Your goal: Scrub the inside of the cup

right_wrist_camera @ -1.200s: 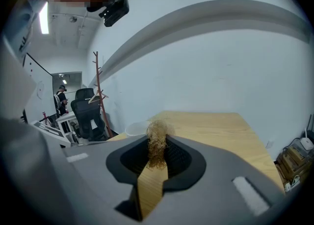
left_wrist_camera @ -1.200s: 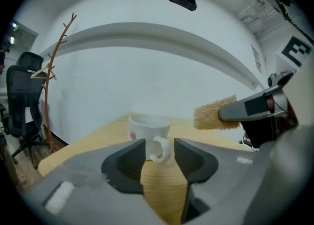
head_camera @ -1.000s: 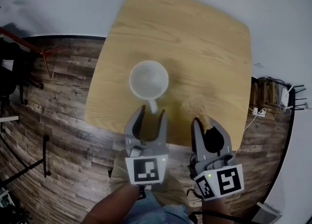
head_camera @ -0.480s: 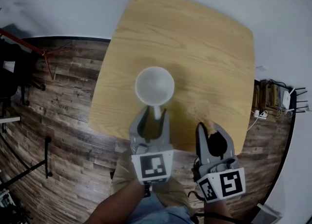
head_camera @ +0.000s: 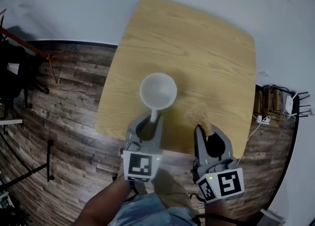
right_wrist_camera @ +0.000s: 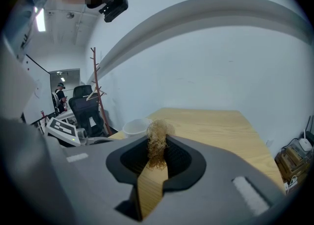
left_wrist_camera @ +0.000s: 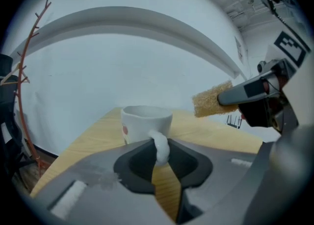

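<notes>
Because the white cup (head_camera: 158, 91) stands upright and mouth-up on the near part of the wooden table (head_camera: 206, 43), with its handle (left_wrist_camera: 161, 146) turned toward the person, the change that matters is the hold on that handle. The left gripper (head_camera: 153, 119), whose jaws stood wide on either side of the handle a second ago, has just been closing. In the left gripper view the two tips now meet the white loop from both sides, with only a narrow gap behind them, so the cup looks pinned by its handle and not merely straddled. The cup itself sits flat on the wood, not lifted or tipped, and its inside looks empty. Just to the right, apart from the cup and level with its rim in the left gripper view, hangs the coarse tan scouring pad (head_camera: 201, 111). It is clamped between the nearly closed jaws of the right gripper (head_camera: 206, 130), with its frayed end sticking out past the tips. My judgement is that the bracing step is done or nearly so and the scrubbing has not begun, since the pad is outside the mouth. The next move would be to bring the pad over the rim and down inside while the left grip stops the cup from sliding or turning
</notes>
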Motion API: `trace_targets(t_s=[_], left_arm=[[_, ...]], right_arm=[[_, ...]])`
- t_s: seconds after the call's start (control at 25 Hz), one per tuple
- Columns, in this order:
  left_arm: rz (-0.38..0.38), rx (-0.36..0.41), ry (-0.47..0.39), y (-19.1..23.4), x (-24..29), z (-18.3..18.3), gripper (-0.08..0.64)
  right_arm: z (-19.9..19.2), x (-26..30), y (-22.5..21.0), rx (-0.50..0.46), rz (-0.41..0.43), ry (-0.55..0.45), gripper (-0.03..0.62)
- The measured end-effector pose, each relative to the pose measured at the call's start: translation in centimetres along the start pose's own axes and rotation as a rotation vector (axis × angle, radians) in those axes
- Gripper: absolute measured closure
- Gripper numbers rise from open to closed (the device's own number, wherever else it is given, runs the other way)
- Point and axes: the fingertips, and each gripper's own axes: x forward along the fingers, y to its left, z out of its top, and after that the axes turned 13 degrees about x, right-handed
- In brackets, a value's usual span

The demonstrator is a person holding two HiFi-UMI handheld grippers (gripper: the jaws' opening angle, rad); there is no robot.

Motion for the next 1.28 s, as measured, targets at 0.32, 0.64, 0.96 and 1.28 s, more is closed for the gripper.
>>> trace_targets(t_s=[0.32, 0.64, 0.96, 1.28], left_arm=[[-0.086, 0.075, -0.013, 3.4, -0.6, -0.7, 0.479], [-0.198, 0.187, -0.014, 6.1, -0.9, -1.7, 0.485], [-0.386, 0.256, -0.026, 6.9, -0.5, -1.4, 0.489], [-0.494, 0.329, 0.009, 8.1, 0.4, -0.6, 0.491]], right_arm=[[0.3, -0.3, 0.9, -0.011, 0.008, -0.004, 0.514], [0.1, 0.5, 2.2, -0.027, 0.028, 0.005, 0.514], [0.6, 2.2, 3.2, -0.067, 0.059, 0.043, 0.514], [1.0, 4.4, 4.0, -0.075, 0.081, 0.073, 0.512]])
